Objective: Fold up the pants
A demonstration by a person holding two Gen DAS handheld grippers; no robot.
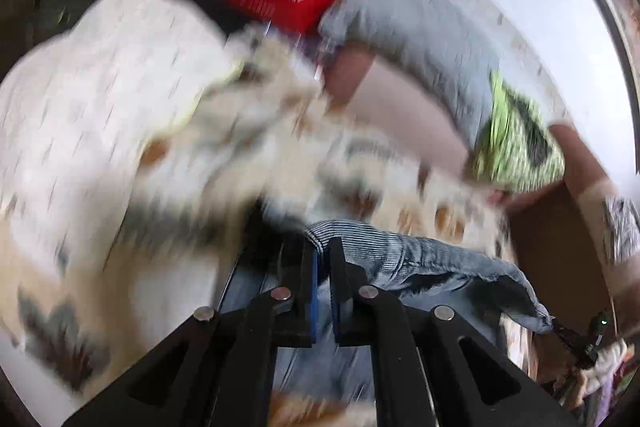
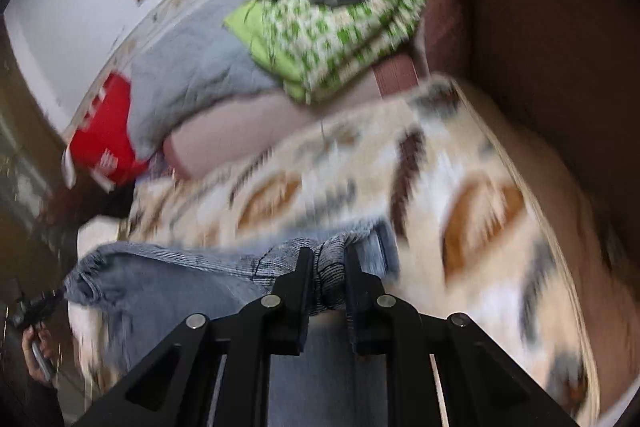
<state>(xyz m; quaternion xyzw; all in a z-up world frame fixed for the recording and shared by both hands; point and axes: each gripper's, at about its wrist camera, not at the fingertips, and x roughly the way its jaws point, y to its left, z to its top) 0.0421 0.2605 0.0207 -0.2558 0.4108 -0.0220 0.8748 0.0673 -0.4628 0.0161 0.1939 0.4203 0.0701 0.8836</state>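
The pants are blue-grey ribbed denim (image 1: 420, 259), held up above a bed with a cream patterned blanket (image 1: 380, 163). My left gripper (image 1: 323, 251) is shut on one end of the pants' top edge; the cloth runs off to the right toward the other gripper (image 1: 592, 335), small at the far right. In the right wrist view my right gripper (image 2: 328, 259) is shut on a bunched fold of the pants (image 2: 168, 267), which stretch left to the left gripper (image 2: 32, 311). Both views are blurred by motion.
At the head of the bed lie a grey pillow (image 2: 200, 67), a green-and-white folded quilt (image 2: 332, 23) and a red bag (image 2: 104, 139). A brown wooden bed frame (image 2: 540, 47) runs along the right. A white quilt (image 1: 100, 87) lies at the left.
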